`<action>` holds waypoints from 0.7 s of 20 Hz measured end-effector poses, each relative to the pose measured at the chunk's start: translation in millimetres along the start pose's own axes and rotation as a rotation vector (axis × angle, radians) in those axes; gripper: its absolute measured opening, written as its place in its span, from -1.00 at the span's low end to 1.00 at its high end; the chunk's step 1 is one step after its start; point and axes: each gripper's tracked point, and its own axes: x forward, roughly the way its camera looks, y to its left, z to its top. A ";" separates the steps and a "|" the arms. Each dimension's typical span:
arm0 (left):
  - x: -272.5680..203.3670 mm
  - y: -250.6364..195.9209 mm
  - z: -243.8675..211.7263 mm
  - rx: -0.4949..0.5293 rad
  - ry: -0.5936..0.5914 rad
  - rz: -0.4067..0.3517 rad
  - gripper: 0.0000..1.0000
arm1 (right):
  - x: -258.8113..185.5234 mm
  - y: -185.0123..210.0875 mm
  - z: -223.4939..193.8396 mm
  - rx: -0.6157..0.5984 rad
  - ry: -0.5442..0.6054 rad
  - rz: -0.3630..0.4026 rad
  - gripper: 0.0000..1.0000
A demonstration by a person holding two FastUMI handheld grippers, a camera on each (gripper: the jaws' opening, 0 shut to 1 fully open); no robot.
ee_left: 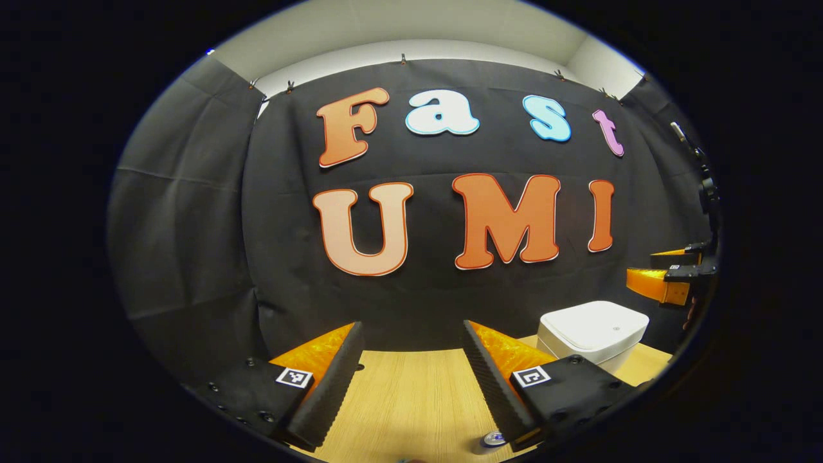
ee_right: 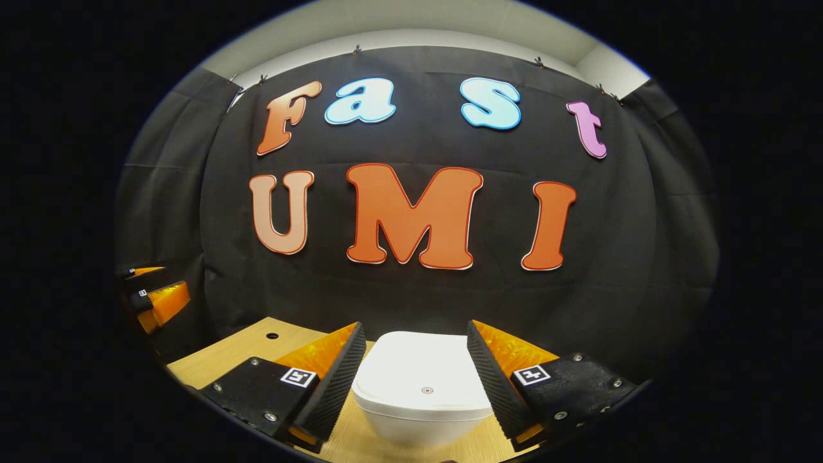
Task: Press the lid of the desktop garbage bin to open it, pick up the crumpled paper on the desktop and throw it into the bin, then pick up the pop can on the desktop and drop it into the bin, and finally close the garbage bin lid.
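Bin [ee_right: 421, 392], lid down, sits straight ahead between the right gripper [ee_right: 415, 379]'s released jaws; the left gripper [ee_left: 411, 379], jaws also released, sees it off right.

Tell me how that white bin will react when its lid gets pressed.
The bin looks like light plastic with a rounded base narrower than its top, so an off-centre push might tip or slide it on the smooth wooden table. Pressing near the small lid mark probably keeps it steady.

The table [ee_right: 225, 360] is light wood with a small round hole near its far edge. On it stands the white bin [ee_right: 421, 392], lid closed. A can [ee_left: 494, 440] also stands on the table.
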 end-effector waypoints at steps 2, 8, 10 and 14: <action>0.4 2.0 -0.8 0.002 0.000 0.006 0.92 | 2.6 -0.9 1.2 0.005 0.004 0.005 0.85; -0.3 5.7 -2.6 0.004 0.007 0.023 0.93 | 8.2 2.1 1.9 0.000 0.013 0.034 0.50; -1.6 6.2 -2.8 0.007 0.006 0.029 0.95 | 10.6 -3.2 -3.0 0.000 0.031 0.023 0.25; -5.7 7.1 -4.2 0.013 0.011 0.045 0.94 | 15.6 -9.2 -11.1 0.016 0.053 0.014 -0.51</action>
